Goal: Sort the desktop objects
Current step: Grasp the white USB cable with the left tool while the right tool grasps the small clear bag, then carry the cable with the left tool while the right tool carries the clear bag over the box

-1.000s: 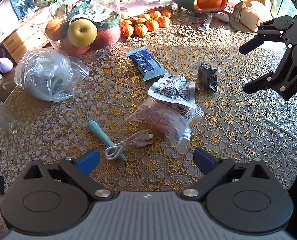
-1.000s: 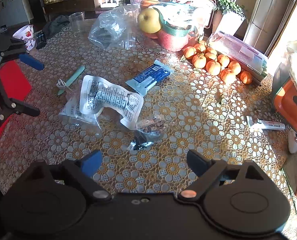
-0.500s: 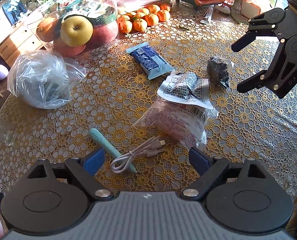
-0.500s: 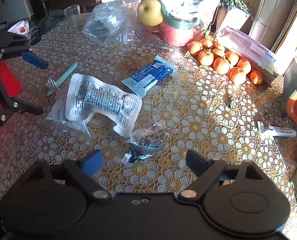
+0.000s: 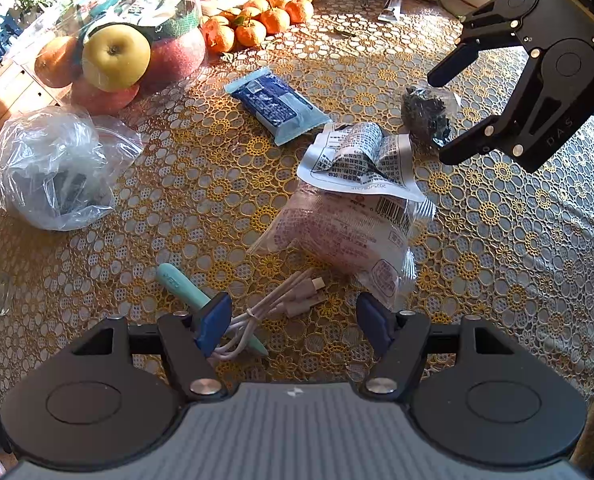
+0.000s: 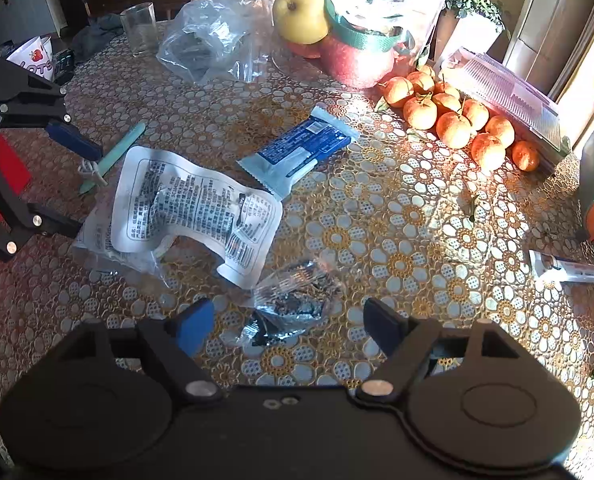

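Two grippers hang over a lace-covered table, both with jaws apart and gripping nothing; both have just been closing.

In the left wrist view, far left lies a clear bag holding dark things, with a fruit bowl beyond it. Near the left gripper, a teal pen runs under its left pad, and a coiled pale cable lies between the pads, touching the pen; no pad presses on it. Right of the cable sits a pink packet, with a white printed pouch overlapping its far edge. A blue packet lies farther off, oranges beyond that. At the right, the right gripper straddles a small dark bag.

In the right wrist view the left gripper is at the left edge, and the dark bag lies on the table between the right gripper's pads, untouched. A white tube lies far right.
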Action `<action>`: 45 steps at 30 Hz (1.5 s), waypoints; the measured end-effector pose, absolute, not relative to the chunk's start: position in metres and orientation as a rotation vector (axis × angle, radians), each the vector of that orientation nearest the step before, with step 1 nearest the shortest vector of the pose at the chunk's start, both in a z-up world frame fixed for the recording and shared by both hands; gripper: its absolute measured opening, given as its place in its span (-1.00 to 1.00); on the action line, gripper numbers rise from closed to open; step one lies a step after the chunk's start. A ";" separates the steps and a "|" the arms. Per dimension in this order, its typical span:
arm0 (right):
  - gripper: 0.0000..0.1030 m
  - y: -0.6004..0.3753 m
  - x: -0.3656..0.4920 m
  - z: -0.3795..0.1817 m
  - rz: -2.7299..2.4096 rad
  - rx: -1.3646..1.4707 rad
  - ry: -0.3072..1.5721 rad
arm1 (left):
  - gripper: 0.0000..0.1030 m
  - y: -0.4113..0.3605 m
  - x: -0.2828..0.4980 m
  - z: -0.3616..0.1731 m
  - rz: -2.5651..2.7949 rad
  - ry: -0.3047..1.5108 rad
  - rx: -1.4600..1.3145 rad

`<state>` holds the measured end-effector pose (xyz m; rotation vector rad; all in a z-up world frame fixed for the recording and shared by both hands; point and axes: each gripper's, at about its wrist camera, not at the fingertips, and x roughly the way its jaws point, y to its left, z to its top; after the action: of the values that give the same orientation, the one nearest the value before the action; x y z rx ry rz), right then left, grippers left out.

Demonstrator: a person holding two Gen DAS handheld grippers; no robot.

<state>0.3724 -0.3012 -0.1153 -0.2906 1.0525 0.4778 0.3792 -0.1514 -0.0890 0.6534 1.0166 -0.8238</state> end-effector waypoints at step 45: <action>-0.28 -0.302 0.335 -0.089 0.464 -0.294 1.011 | -0.95 -0.153 0.353 -0.072 -0.680 1.052 0.613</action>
<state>0.3353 -0.3023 -0.0891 -0.2939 1.0114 0.4643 0.3533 -0.1534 -0.0723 0.6129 1.0518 -0.6804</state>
